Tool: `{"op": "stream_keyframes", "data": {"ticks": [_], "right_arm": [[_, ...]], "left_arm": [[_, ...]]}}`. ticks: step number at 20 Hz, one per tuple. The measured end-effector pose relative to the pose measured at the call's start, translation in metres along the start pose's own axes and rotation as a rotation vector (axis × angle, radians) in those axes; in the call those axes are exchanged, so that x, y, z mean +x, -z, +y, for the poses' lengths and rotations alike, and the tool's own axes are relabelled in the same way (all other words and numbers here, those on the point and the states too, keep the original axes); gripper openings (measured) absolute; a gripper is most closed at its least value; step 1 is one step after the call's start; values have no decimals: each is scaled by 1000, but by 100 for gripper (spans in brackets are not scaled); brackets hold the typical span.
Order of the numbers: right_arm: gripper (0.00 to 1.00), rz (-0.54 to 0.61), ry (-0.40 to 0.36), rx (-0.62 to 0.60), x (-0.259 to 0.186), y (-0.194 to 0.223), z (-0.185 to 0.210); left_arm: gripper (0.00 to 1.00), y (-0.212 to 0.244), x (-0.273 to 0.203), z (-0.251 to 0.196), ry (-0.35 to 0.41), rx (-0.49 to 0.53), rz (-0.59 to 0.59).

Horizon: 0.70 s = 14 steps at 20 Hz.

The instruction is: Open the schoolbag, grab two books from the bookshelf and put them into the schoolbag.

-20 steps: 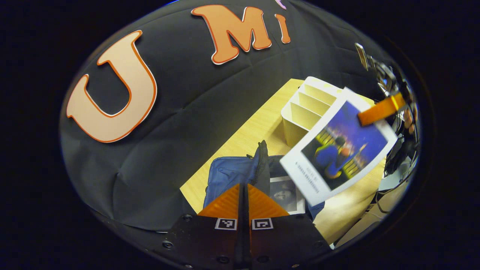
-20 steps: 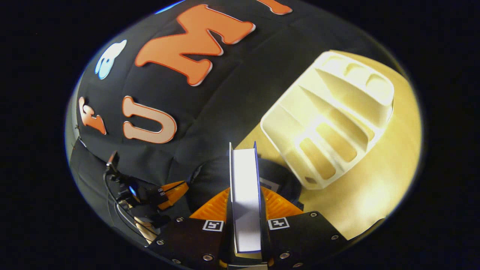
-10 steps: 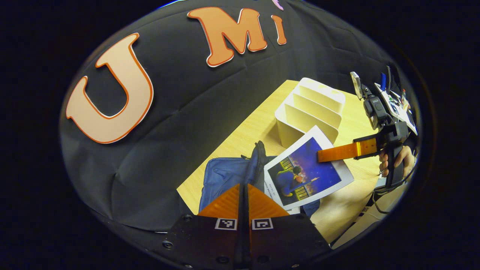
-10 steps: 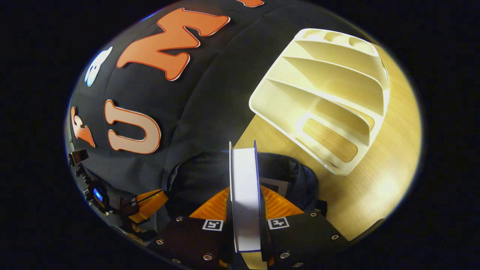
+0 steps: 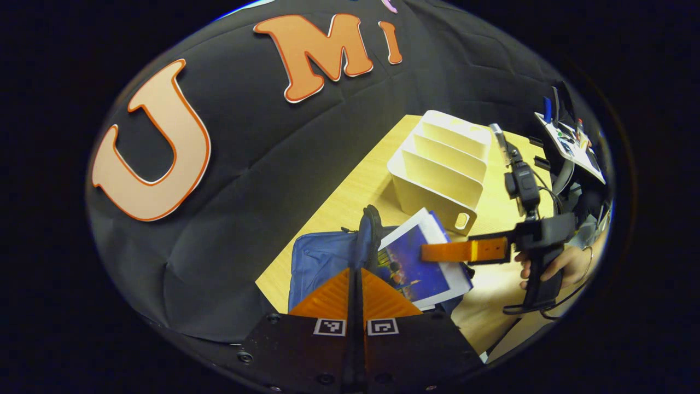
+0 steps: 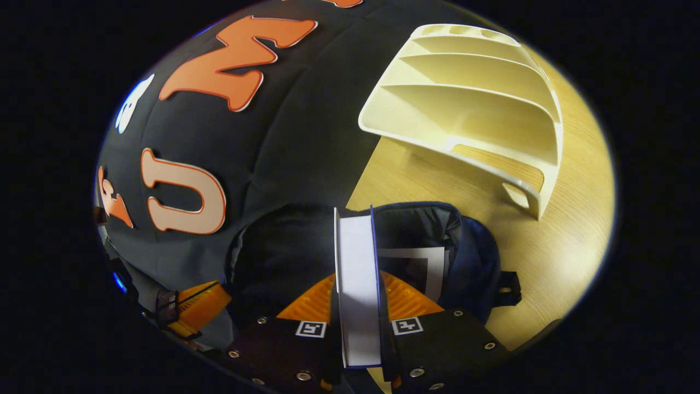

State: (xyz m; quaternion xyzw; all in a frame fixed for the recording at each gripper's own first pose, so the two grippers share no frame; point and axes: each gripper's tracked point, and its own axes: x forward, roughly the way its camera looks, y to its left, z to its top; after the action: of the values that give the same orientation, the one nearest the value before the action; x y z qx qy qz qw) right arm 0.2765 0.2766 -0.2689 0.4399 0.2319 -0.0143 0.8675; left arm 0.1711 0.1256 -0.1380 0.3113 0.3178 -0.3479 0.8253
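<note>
The blue schoolbag [image 5: 322,254] lies on the wooden table [image 5: 350,202] with its mouth open. My left gripper [image 5: 355,273] is shut on the bag's upright black flap [image 5: 370,232] and holds it up. My right gripper [image 6: 358,279] is shut on a blue-covered book [image 6: 358,262], seen edge-on over the bag's dark opening [image 6: 432,230]. From the left gripper view, the book [image 5: 410,262] slants into the bag, the right gripper [image 5: 437,251] clamped on its edge. Another book [image 6: 421,265] lies inside the bag. The cream bookshelf [image 5: 437,169] stands empty behind.
A hand [image 5: 552,262] holds the right gripper's handle at the table's right side. The bookshelf [image 6: 476,104] sits close beyond the bag, with bare table [image 6: 547,246] to its right. The black cloth wall runs along the table's far-left edge.
My right gripper has carried the book down and left, from in front of the bookshelf into the bag's mouth. The left gripper stays shut on the flap.
</note>
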Motion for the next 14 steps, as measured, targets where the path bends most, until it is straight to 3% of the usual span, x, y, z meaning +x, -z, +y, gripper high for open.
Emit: {"op": "stream_keyframes", "data": {"ticks": [4, 6, 9, 11, 12, 13, 14], "right_arm": [[30, -10, 3, -3, 21, 3, 11], [31, 12, 14, -15, 29, 12, 14], [35, 68, 75, -41, 37, 22, 6], [41, 113, 180, -90, 38, 28, -14], [49, 131, 227, -100, 34, 29, -20], [73, 144, 238, -104, 36, 33, -21], [78, 163, 244, -112, 38, 36, -19]], "left_arm": [[0, -4, -5, -7, 46, -62, -18], [0, 0, 6, 1, 23, -42, -6], [0, 3, 6, 4, 17, -48, 2], [0, 5, 6, 7, 17, -60, 6], [0, 7, 6, 7, 19, -64, 11], [1, 9, 8, 6, 20, -66, 14], [1, 8, 8, 5, 24, -66, 14]]}}
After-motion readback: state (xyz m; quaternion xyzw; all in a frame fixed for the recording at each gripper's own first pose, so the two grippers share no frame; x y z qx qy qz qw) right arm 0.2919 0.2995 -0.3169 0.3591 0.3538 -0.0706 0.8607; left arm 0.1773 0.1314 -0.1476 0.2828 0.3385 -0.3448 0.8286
